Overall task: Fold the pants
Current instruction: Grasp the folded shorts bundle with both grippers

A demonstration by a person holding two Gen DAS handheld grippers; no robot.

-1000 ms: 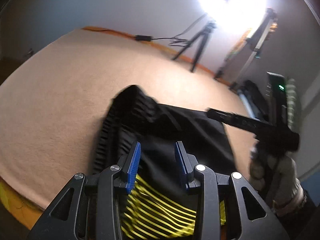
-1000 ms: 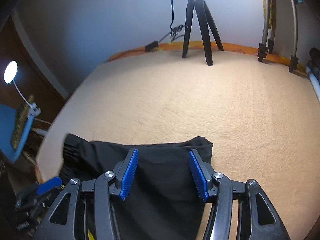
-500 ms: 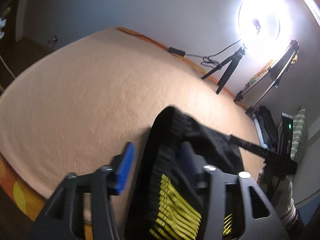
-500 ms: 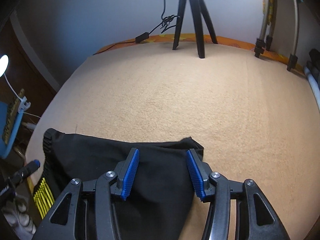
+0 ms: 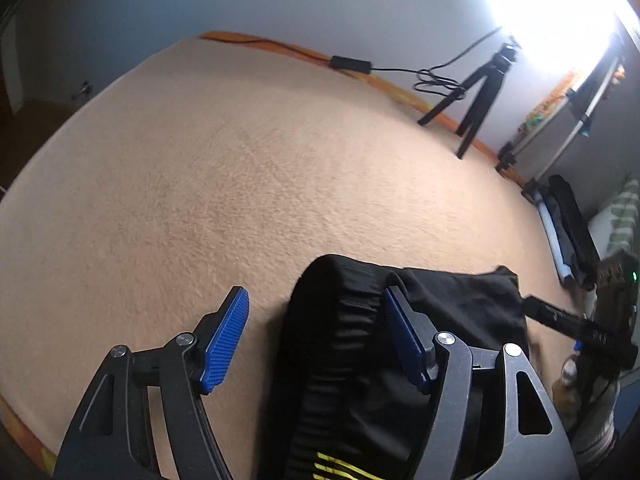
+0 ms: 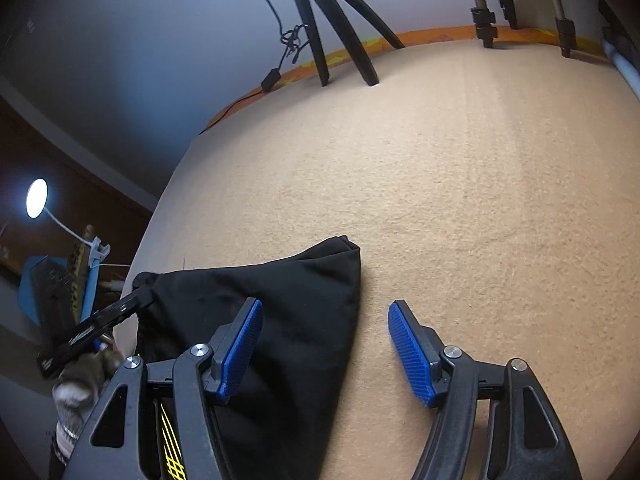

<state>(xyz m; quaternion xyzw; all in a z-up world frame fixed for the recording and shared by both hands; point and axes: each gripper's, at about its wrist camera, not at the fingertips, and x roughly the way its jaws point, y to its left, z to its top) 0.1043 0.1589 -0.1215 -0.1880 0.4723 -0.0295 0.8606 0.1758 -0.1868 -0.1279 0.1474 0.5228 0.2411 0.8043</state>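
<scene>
Black pants (image 5: 448, 312) lie folded on the beige blanket (image 5: 240, 184); both the left gripper (image 5: 316, 336) and the right gripper (image 6: 324, 344) are spread wide, so a careless regrasp could drag the fold apart.

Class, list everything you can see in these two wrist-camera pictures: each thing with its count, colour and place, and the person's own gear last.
pants: one, black with yellow lines, near edge of blanket
blanket: one, tan, covering the whole work surface
tripod: one, black, far edge by the wall
cable: one, black, along the far edge
desk lamp: one, white, lit, off to the left
left gripper: one, black with blue fingers, open across the waistband
right gripper: one, black with blue fingers, open over the pants' edge
</scene>
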